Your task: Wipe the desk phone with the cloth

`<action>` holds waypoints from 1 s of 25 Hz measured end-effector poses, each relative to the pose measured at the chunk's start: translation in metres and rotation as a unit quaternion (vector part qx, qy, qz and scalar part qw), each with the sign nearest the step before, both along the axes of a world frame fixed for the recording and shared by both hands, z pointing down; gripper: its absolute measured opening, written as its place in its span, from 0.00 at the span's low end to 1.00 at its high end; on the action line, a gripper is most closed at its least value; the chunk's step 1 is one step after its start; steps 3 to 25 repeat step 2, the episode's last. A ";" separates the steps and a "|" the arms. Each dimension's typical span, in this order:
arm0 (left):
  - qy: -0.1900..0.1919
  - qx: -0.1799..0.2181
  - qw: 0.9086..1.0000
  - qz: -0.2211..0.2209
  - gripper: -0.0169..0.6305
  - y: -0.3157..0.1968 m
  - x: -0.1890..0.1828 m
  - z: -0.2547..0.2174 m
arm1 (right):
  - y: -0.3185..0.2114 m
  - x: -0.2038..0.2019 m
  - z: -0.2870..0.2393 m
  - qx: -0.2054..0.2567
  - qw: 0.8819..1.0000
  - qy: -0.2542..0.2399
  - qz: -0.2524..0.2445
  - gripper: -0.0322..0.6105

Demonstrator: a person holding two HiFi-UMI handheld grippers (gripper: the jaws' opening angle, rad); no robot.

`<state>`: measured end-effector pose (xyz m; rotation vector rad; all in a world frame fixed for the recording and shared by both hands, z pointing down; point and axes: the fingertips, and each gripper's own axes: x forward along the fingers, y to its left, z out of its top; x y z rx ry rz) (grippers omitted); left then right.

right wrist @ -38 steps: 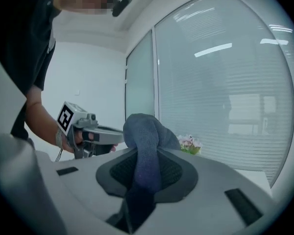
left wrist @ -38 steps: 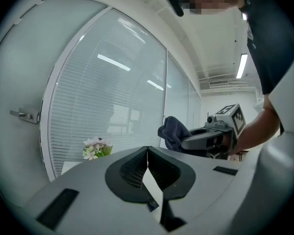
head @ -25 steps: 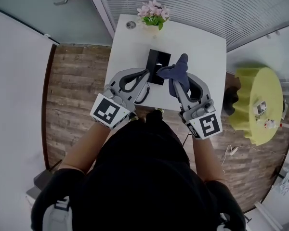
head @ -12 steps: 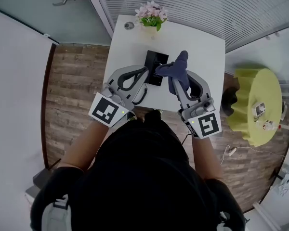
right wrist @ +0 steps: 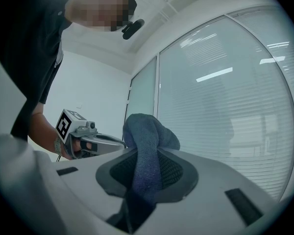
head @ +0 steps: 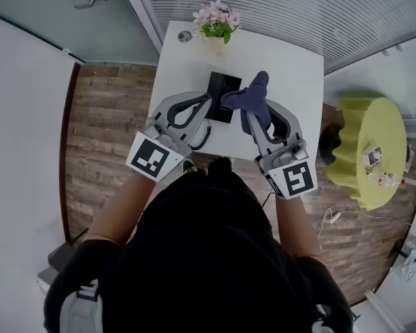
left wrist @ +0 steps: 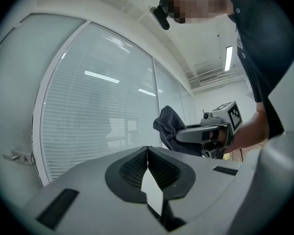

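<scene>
Right gripper (head: 255, 118) with its fingers (right wrist: 175, 173) clamped on a dark blue cloth (head: 252, 94). The fabric runs up between the pads and swells into a rounded bunch just past the fingertips. The left gripper (head: 208, 103) is held alongside with its fingers (left wrist: 131, 170) closed together at the tips and nothing caught between them.

The black desk phone (head: 220, 89) lies on the white counter (head: 291, 68), just ahead of the left fingertips and to the inner side of the right ones. From the head view, the cloth bunch overlaps the phone's near-right edge; whether fabric and phone actually touch cannot be told from any view. A dark cord (head: 205, 137) curls on the counter close beside the left fingers, back toward the person.

A pot of pink flowers (head: 216, 18) stands at the counter's far edge — well beyond both sets of fingertips.
</scene>
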<state>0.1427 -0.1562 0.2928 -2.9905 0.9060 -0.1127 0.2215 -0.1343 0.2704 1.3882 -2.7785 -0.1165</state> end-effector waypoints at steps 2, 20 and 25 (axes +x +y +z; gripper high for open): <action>0.001 0.001 1.000 0.000 0.04 0.000 0.001 -0.001 | 0.000 0.001 -0.001 0.002 1.000 0.000 0.001 0.20; 0.001 0.001 1.000 0.000 0.04 0.000 0.001 -0.001 | 0.000 0.001 -0.001 0.002 1.000 0.000 0.001 0.20; 0.001 0.001 1.000 0.000 0.04 0.000 0.001 -0.001 | 0.000 0.001 -0.001 0.002 1.000 0.000 0.001 0.20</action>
